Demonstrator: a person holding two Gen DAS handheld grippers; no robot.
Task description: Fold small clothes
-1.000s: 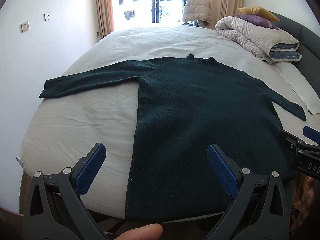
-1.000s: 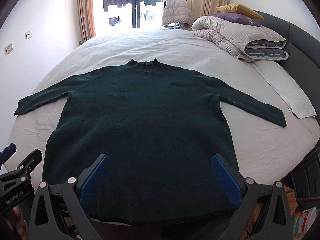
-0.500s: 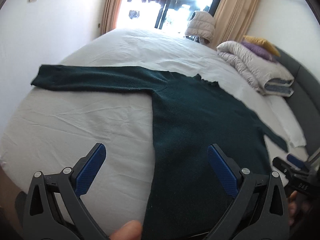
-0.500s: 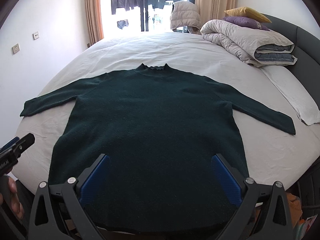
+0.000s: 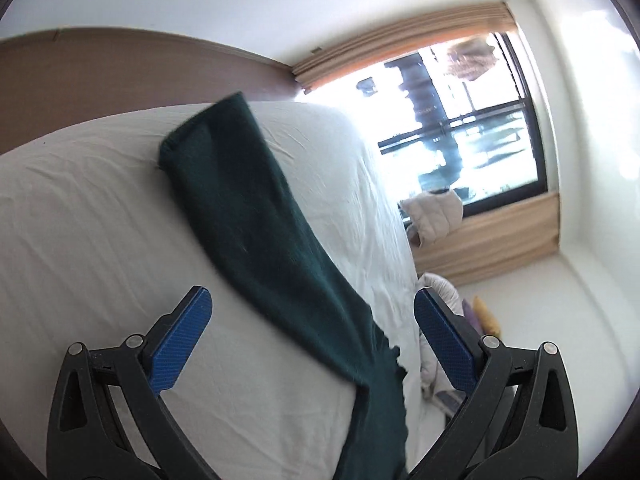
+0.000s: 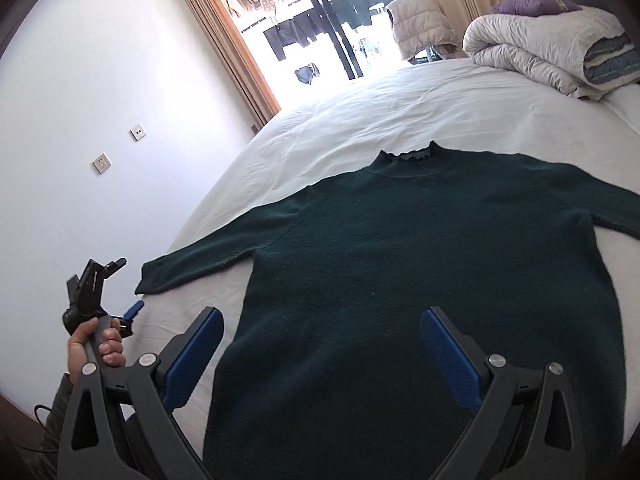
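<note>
A dark green sweater (image 6: 420, 280) lies flat and face up on the white bed (image 6: 400, 100), collar toward the far side, hem toward the near edge, both sleeves stretched out sideways. No fold has been made yet.

The left gripper (image 5: 312, 344) hangs over the left sleeve (image 5: 256, 224), its camera rolled sharply so the window stands on edge. In that view the sleeve runs as a long band from the cuff (image 5: 200, 128), far and up-left, down between the fingers toward the shoulder. The fingers are spread wide with nothing between the blue pads; whether they touch the fabric cannot be told. In the right wrist view this gripper shows at the left, held in the person's hand (image 6: 96, 344) just beside the cuff.

The right gripper (image 6: 320, 348) hovers above the lower body of the sweater, fingers also spread and empty.

The sleeve's long axis points outward to the left, so the left gripper is clearly the nearer one. The likely next move is to pinch near the cuff and carry it right, across the body.
</note>
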